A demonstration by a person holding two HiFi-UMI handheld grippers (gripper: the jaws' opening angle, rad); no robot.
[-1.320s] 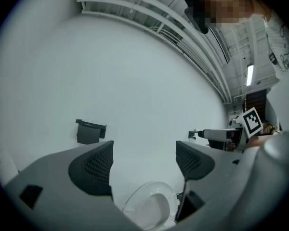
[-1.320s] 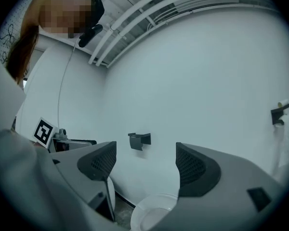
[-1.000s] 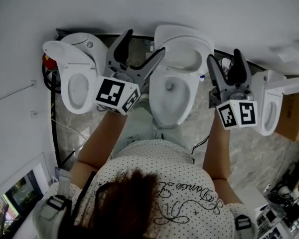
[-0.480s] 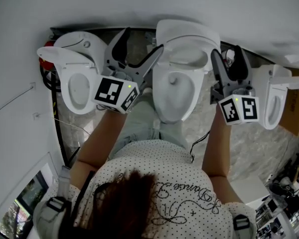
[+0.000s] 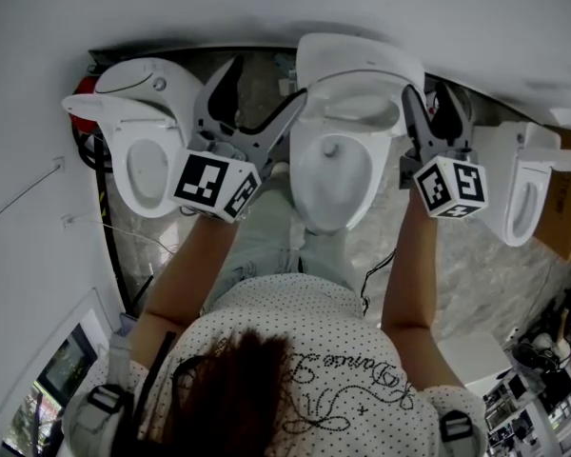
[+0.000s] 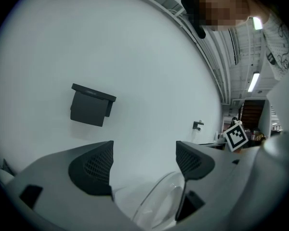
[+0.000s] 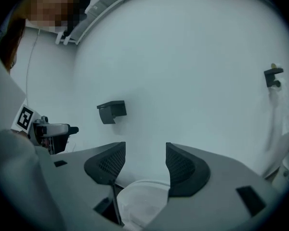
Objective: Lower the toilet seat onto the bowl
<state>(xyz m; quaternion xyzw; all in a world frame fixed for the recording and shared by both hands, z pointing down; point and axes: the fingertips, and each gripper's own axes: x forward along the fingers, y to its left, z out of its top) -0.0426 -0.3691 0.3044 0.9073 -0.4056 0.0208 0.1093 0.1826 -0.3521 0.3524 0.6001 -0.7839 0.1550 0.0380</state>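
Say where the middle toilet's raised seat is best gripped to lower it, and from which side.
Probably its right side edge: the raised seat stands upright behind the bowl, and its thin rim suits the jaws. Come from the right, where the right gripper stands beside that edge, jaws closing, a white rim low between them, not yet pressed.

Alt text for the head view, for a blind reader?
From above, a person holds a gripper at each side of the middle toilet of three, its seat apparently raised. The left gripper is open; the right gripper's jaws are closing, a white toilet edge between them, ungripped.
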